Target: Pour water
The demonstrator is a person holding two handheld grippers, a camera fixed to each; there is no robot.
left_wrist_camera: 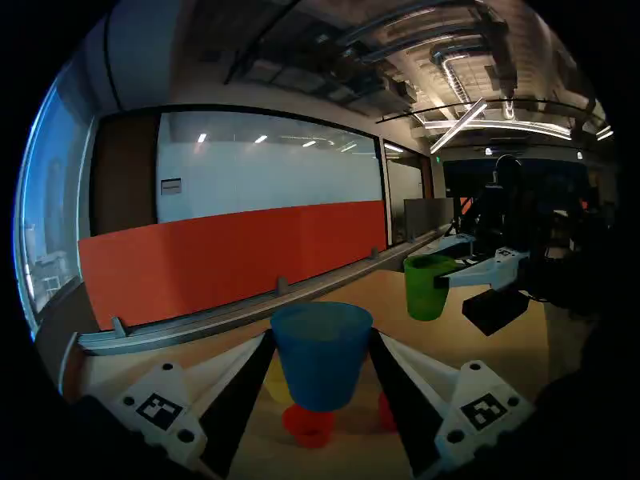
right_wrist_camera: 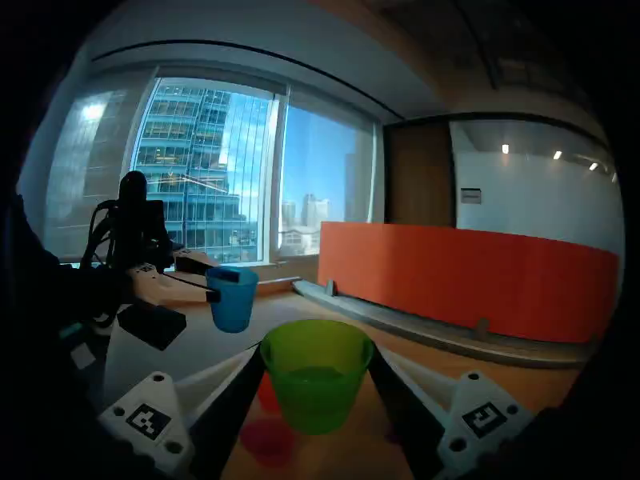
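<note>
1. Left gripper [left_wrist_camera: 322, 338]: fingers were clamped on the blue cup [left_wrist_camera: 322, 372], which sat upright between them.
2. Right gripper [right_wrist_camera: 317, 352]: fingers were clamped on the green cup [right_wrist_camera: 317, 400], upright, with liquid inside.
3. Red cups [left_wrist_camera: 309, 424] sat on the table [left_wrist_camera: 512, 352] below.

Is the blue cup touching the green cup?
Apart. The right gripper view shows the blue plastic cup farther off, with table between it and the green plastic cup.

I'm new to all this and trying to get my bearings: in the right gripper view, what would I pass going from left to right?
far hand-held gripper → blue cup that it holds → green cup, front and centre → orange wall panel
</note>
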